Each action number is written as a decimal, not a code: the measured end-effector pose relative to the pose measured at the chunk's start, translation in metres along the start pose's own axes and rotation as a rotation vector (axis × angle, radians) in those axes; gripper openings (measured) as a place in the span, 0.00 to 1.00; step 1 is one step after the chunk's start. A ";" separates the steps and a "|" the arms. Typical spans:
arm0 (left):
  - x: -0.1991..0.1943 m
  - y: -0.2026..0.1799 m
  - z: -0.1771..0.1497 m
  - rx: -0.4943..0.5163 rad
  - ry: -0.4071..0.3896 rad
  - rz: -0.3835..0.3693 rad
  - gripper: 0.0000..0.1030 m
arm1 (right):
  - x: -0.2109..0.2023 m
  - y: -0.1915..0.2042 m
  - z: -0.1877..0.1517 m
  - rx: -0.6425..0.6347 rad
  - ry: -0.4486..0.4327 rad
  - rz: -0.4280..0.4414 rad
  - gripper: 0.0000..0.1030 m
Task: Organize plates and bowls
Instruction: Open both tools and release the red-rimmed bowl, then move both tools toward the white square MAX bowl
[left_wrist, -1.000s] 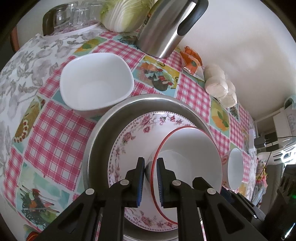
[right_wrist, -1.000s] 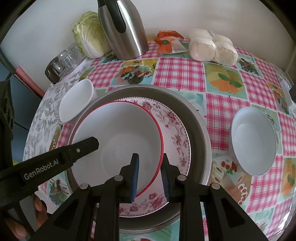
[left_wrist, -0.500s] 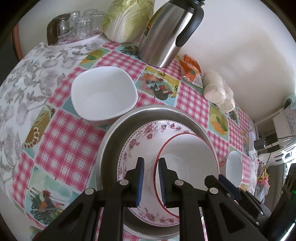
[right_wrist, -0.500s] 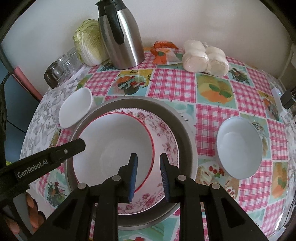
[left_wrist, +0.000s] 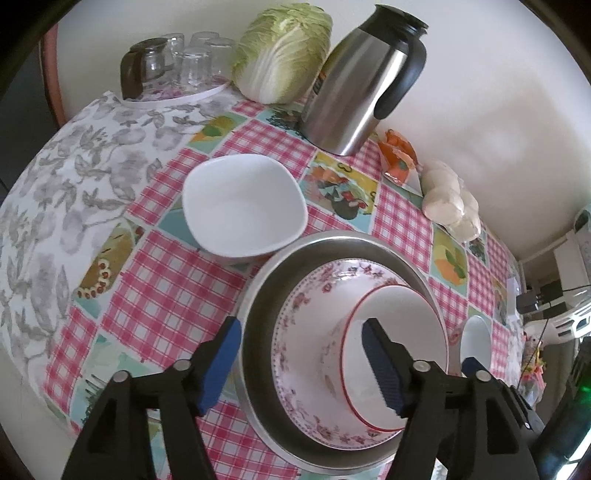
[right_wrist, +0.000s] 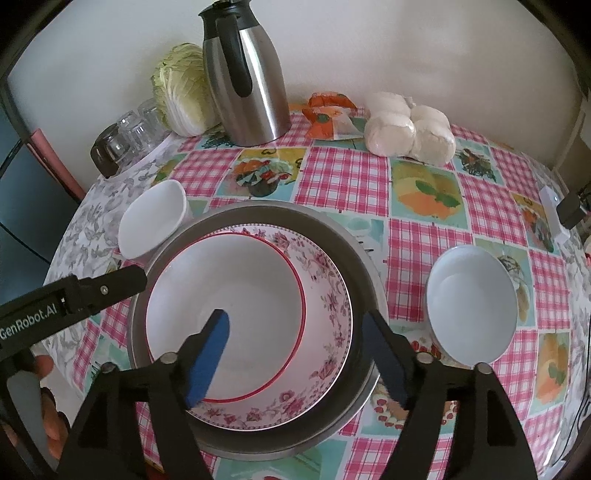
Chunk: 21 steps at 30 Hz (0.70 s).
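A red-rimmed white bowl (right_wrist: 229, 280) lies inside a floral bowl (right_wrist: 325, 295), which lies inside a steel basin (right_wrist: 354, 258). My right gripper (right_wrist: 295, 317) hovers over their near right side. Its jaws are opening, and its pads touch nothing. My left gripper (left_wrist: 301, 326) hovers over the left side of the same stack, where the red-rimmed bowl (left_wrist: 399, 314) sits in the floral bowl (left_wrist: 314, 295). Its jaws are also opening, clear of every rim. A square white bowl (left_wrist: 240, 206) stands left of the basin (left_wrist: 332, 240). A round white bowl (right_wrist: 471, 302) stands to its right.
At the back of the checked tablecloth stand a steel jug (right_wrist: 247, 74), a cabbage (right_wrist: 181, 88), upturned glasses (right_wrist: 125, 136), an orange packet (right_wrist: 328, 118) and bagged buns (right_wrist: 410, 129). The table's near edge runs just below the basin. A hand (right_wrist: 48, 369) holds the left gripper.
Both grippers were nearly shut on the red-rimmed bowl's rim. Their jaws now stand wide apart and have let the bowl go. The left gripper has drawn back and up.
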<state>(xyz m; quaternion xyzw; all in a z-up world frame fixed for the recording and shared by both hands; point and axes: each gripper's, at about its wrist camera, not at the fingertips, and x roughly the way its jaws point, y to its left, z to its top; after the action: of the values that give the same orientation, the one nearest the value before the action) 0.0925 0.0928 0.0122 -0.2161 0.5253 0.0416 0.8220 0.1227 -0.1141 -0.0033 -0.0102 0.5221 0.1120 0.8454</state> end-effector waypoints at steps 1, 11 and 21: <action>0.000 0.001 0.000 -0.002 -0.003 0.007 0.73 | 0.000 0.000 0.000 -0.003 -0.002 0.000 0.77; 0.002 0.007 0.002 0.011 -0.020 0.062 0.92 | 0.000 -0.001 -0.001 0.006 -0.025 -0.008 0.80; 0.000 0.014 0.006 0.016 -0.063 0.083 1.00 | -0.006 0.002 -0.003 0.016 -0.065 0.002 1.00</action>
<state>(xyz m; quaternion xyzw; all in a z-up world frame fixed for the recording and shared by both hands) 0.0930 0.1080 0.0097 -0.1865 0.5080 0.0781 0.8373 0.1173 -0.1133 0.0011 0.0005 0.4951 0.1091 0.8620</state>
